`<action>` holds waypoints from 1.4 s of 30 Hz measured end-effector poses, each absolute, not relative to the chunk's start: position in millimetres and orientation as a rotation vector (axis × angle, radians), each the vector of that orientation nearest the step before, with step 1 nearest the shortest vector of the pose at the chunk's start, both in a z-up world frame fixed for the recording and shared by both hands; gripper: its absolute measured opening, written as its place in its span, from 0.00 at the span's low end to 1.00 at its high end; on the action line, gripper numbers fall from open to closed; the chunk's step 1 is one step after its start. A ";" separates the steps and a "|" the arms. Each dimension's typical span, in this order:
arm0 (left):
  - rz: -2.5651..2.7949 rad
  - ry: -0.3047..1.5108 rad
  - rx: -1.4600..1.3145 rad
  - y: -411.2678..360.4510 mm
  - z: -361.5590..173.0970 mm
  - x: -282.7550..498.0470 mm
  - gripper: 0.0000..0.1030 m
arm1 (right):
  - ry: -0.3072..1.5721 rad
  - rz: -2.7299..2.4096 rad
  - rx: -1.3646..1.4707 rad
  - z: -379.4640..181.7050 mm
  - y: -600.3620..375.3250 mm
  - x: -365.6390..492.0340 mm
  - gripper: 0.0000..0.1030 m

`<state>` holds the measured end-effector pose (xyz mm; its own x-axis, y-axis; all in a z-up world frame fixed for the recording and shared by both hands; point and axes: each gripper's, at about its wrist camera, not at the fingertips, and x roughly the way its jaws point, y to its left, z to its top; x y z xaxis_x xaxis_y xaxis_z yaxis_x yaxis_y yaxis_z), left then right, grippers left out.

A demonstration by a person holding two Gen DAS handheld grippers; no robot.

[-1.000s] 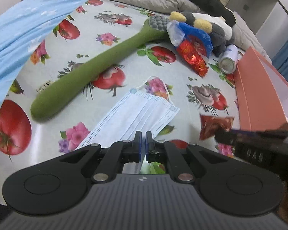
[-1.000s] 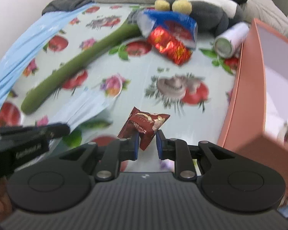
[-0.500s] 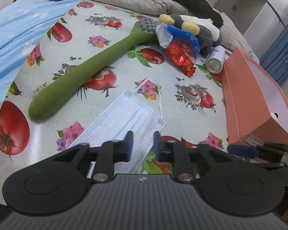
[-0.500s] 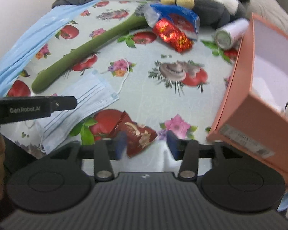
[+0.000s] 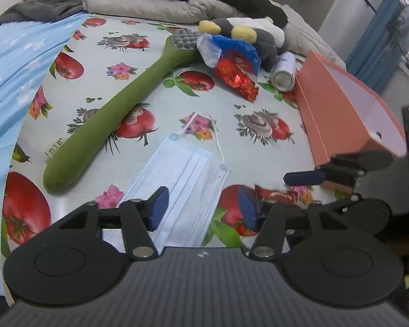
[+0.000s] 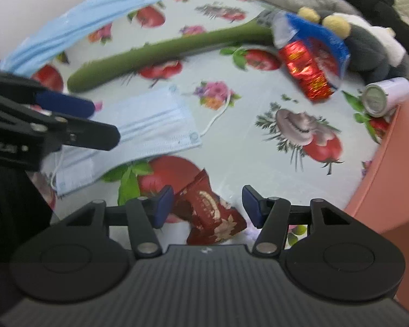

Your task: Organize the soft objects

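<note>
A light blue face mask point(image 5: 182, 174) lies flat on the fruit-print tablecloth point(image 5: 150, 62). My left gripper point(image 5: 203, 204) hovers over its near end; its jaws are opening and the pads do not press on the mask. A small dark red snack packet point(image 6: 212, 215) lies on the cloth between the fingers of my right gripper point(image 6: 207, 201), which is open and not pressing it. The two grippers are close side by side: the right gripper point(image 5: 340, 167) shows at the right of the left wrist view, the left gripper point(image 6: 81, 120) at the left of the right wrist view.
A long green padded stick point(image 5: 117, 111) lies diagonally behind the mask. At the back are a plush toy point(image 5: 248, 35), a blue and red snack bag point(image 5: 234, 65) and a white can point(image 5: 283, 70). An open orange box point(image 5: 340, 114) stands right; blue cloth point(image 5: 11, 81) lies left.
Both grippers went from shut to open. The right one let go of the red packet, which now lies on the cloth. The mask lies free under the left gripper's spread fingers.
</note>
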<state>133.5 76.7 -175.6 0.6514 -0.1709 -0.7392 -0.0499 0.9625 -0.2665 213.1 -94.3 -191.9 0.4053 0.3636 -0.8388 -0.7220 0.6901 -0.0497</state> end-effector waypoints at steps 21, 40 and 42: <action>-0.053 0.971 -0.031 71.2 -218.0 146.5 0.64 | 0.974 0.736 -0.550 -200.6 -108.6 197.1 0.53; -0.009 0.905 -0.239 94.1 -188.4 144.4 0.05 | 0.986 0.558 -0.391 -192.8 -95.0 200.3 0.41; -0.018 0.892 -0.271 97.7 -181.6 146.8 0.05 | 0.985 0.540 -0.375 -190.3 -92.9 201.1 0.40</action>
<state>146.8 97.7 -181.6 0.6301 -0.1279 -0.7659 -0.0965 0.9658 -0.2406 201.1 -92.9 -190.3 0.4394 0.2583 -0.8603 -0.5863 0.8081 -0.0569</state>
